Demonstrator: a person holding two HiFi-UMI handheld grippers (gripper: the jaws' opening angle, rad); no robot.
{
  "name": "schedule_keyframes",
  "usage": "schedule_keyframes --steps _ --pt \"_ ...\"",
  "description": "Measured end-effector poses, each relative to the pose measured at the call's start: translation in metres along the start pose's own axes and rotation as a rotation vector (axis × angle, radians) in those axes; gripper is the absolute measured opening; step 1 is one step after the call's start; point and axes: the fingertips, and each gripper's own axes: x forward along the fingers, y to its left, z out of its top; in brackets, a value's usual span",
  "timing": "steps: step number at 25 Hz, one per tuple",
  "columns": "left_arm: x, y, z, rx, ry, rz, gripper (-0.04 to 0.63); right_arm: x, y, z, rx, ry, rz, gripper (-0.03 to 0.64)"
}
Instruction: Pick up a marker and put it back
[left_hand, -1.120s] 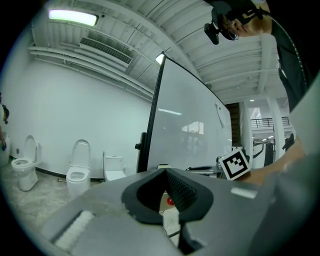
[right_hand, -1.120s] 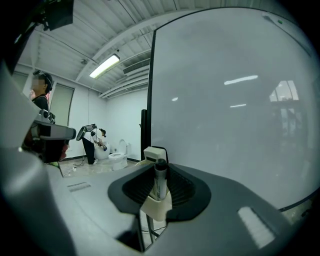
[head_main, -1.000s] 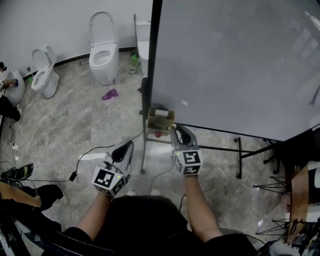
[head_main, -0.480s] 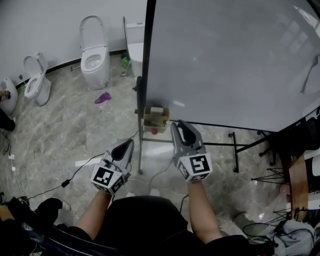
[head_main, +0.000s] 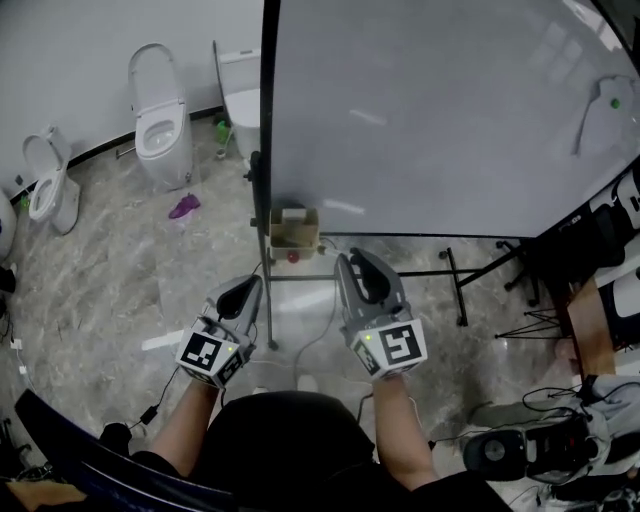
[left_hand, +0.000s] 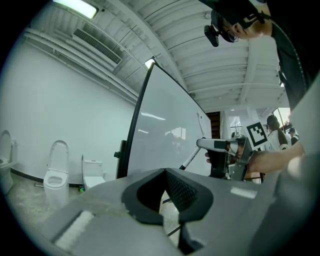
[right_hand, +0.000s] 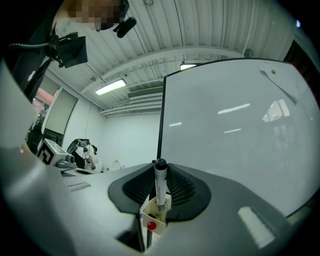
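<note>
Right, pick-up half looks done. We've got the right gripper (head_main: 349, 264) clamped on the marker (right_hand: 160, 186), jaws part-way closed with the pads pressing its barrel from both sides. The marker stands upright in the grip, black cap on top, lower end poking out below the pads. It hangs clear above the small cardboard box (head_main: 293, 228) on the stand under the whiteboard (head_main: 450, 110), not touching it as far as we can tell. A small round red thing (head_main: 292, 256) sits at the box front; can't tell what it is.

The left gripper (head_main: 250, 290) is idle, jaws together at the tips with nothing between them, held off to the left of the box.

Our read is that the put-back comes next. We need to bring the marker's lower end over the box opening, keep it upright, lower until it's inside the walls, then release. The box is narrow and light, so approach straight down and avoid nudging a wall.
</note>
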Motion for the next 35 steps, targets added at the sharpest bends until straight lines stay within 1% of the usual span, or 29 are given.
schedule_keyframes --steps 4,9,12,17,22,25,30,35 --pt "-0.001 -0.008 -0.001 0.026 0.002 -0.043 0.006 -0.019 0.002 0.009 0.000 -0.007 -0.029 0.080" --pt "0.001 -0.020 0.004 0.016 0.005 -0.079 0.006 -0.038 0.005 0.021 -0.009 -0.018 -0.061 0.080" --pt "0.001 -0.023 0.003 -0.002 0.001 -0.081 0.006 -0.049 0.008 0.025 -0.013 -0.027 -0.076 0.080" --pt "-0.002 -0.031 0.016 0.019 -0.026 -0.116 0.006 -0.066 0.013 0.034 -0.018 -0.039 -0.096 0.080" --pt "-0.005 -0.036 0.032 0.035 -0.048 -0.100 0.006 -0.076 0.012 0.043 -0.024 -0.060 -0.113 0.080" --pt "-0.009 -0.035 0.037 0.029 -0.057 -0.092 0.005 -0.079 0.013 0.048 -0.026 -0.073 -0.114 0.080" --pt "-0.015 -0.030 0.039 0.034 -0.059 -0.071 0.005 -0.081 0.014 0.055 -0.027 -0.087 -0.103 0.080" --pt "-0.019 -0.026 0.036 0.037 -0.050 -0.050 0.005 -0.077 0.016 0.052 -0.019 -0.086 -0.083 0.080"
